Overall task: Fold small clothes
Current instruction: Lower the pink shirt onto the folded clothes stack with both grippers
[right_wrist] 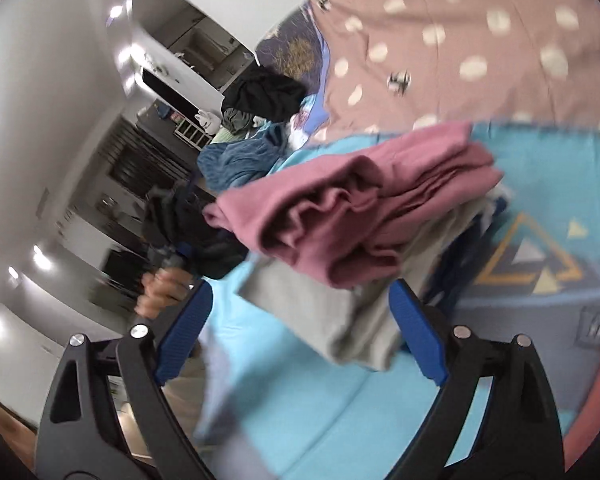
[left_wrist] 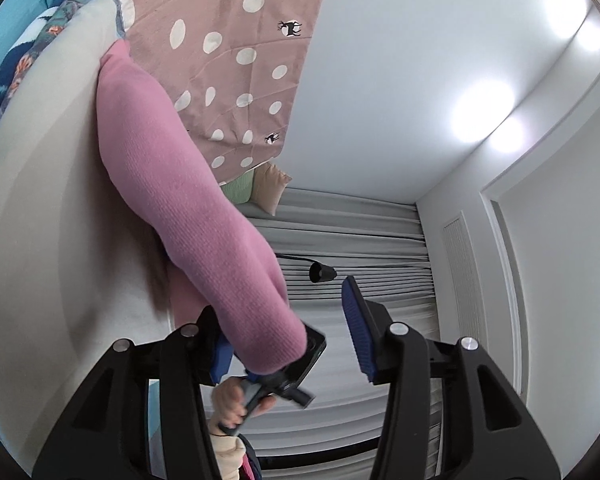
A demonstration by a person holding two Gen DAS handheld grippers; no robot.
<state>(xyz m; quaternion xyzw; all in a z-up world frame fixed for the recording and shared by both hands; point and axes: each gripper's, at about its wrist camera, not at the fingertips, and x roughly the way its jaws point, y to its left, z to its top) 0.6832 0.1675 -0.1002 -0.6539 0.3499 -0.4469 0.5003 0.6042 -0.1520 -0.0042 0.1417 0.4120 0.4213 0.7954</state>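
Pink knit garment hangs down across the left wrist view, lower end draped over the left-hand finger of the left gripper. Jaws stand partly apart; the right blue pad is bare and clear of the cloth, so no pinch shows. Whether the left pad touches the fabric I cannot tell, the knit hides it. Behind the garment, a cream cushion and a dotted pink-brown blanket. Below, a hand grips another black-and-blue tool handle.

Right wrist view is motion-blurred. Right gripper has its jaws wide apart, nothing pinched. Ahead of it, a folded stack on the turquoise bedsheet: mauve folded garment on top, grey folded cloth under it, reaching down between the two blue pads without contact that I can make out. Unfolded clothes pile lies farther back, near the dotted blanket.
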